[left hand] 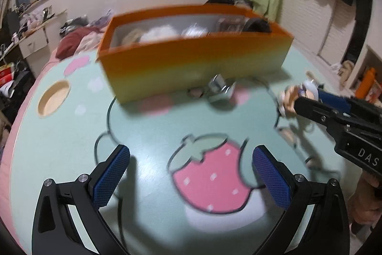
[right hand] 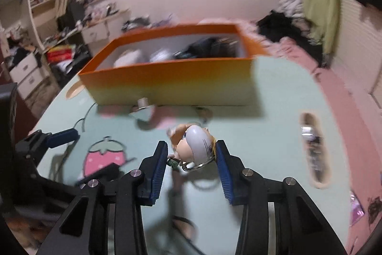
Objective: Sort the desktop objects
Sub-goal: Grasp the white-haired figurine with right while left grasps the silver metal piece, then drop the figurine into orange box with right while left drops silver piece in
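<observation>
Right hand-held gripper (right hand: 191,154) is pinching a small figurine keychain (right hand: 194,147). The pads sit against its head on both sides, its ring hangs below, and it looks lifted clear of the worktop (right hand: 274,135), with its shadow underneath. Left hand-held gripper (left hand: 191,173) is spread wide with nothing between the pads, hovering over the strawberry print (left hand: 212,173) on the near side.

Progress, as I read it: the orange box (right hand: 172,80) at the far side already holds several things, some pale and some dark, too blurred to name. So the sort is partly done.

Still loose on the worktop:
- A small shiny metal item (right hand: 142,109) just in front of the box's near wall.
- A small round thing (right hand: 203,112) near it, which I can't identify.
- A blurred cluster (right hand: 312,147) in the oval patch at the right.

The figurine isn't in the box yet; I'd expect it to go there.
</observation>
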Demonstrator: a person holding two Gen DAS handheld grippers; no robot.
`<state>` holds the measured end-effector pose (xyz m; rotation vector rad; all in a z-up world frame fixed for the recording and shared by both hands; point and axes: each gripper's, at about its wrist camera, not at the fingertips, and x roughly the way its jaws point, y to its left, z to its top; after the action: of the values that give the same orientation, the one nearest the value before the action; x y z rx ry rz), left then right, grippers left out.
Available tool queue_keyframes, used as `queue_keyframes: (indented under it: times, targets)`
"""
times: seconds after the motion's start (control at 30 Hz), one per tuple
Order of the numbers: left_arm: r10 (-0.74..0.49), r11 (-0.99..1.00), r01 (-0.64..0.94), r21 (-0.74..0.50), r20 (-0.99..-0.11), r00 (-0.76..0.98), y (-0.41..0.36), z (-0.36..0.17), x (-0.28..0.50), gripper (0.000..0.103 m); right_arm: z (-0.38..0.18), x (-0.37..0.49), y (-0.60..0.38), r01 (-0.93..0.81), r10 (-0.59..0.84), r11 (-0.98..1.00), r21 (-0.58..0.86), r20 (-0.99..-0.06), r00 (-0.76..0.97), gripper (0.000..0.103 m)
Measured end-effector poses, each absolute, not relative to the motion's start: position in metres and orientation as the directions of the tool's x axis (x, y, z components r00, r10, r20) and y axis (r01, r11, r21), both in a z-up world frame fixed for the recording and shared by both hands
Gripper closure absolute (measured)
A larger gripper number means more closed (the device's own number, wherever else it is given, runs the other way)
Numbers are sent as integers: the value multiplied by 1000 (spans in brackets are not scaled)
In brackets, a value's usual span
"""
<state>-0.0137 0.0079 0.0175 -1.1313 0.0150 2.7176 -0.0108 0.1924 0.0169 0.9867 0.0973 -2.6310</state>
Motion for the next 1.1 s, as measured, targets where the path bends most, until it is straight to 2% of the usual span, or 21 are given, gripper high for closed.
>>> queue_keyframes:
  times: [0.07, 0.13, 0.2, 0.23, 0.27, 0.3, 0.33, 0.37, 0.4, 0.47, 0.7, 0.93, 1.0, 1.1]
  targets:
    - [167, -982, -181, -52, -679, -715, 13, 25, -20, 5, 22, -10, 204, 306, -282, -949, 75, -637, -718, 63]
    - [166, -982, -180, -52, -686, -709, 22, 30, -34, 18, 27, -10, 211, 292, -287, -951, 98, -627, -724, 63]
    - [175, -981, -183, -67, -718, -674, 29, 26, -49, 50, 30, -9, 214, 280, -282, -954, 103, -619, -733, 63]
    - [189, -979, -187, -86, -739, -647, 33, 21, -55, 61, 32, -9, 215, 275, -280, -955, 106, -615, -737, 63]
    - [175, -982, -173, -78, -724, -667, 33, 21, -56, 73, 33, -10, 216, 275, -283, -955, 110, -613, -738, 63]
    - [167, -984, -165, -73, -717, -677, 34, 21, -54, 79, 36, -10, 214, 278, -287, -954, 113, -611, -738, 63]
    - [189, -981, -170, -99, -710, -679, 31, 21, -52, 80, 37, -10, 214, 281, -290, -953, 114, -607, -740, 63]
    - [222, -974, -183, -131, -701, -678, 28, 21, -49, 86, 39, -9, 215, 281, -291, -953, 113, -603, -743, 63]
    - [242, -970, -194, -148, -692, -681, 25, 22, -46, 96, 40, -8, 216, 280, -291, -953, 114, -600, -746, 63]
    - [240, -970, -201, -136, -665, -707, 21, 29, -37, 100, 45, -9, 217, 282, -299, -951, 125, -592, -748, 63]
    - [277, -961, -223, -165, -571, -772, 6, 64, -32, 100, 80, -16, 208, 302, -329, -943, 140, -532, -780, 64]
    - [299, -954, -248, -167, -503, -811, -3, 118, -71, 100, 122, -61, 183, 363, -407, -912, 188, -504, -762, 64]
    - [304, -953, -261, -156, -532, -790, 0, 120, -94, 100, 124, -83, 172, 367, -416, -908, 200, -520, -746, 64]
    - [245, -970, -181, -165, -662, -709, -1, 102, -132, 79, 112, -116, 156, 352, -398, -915, 196, -582, -709, 63]
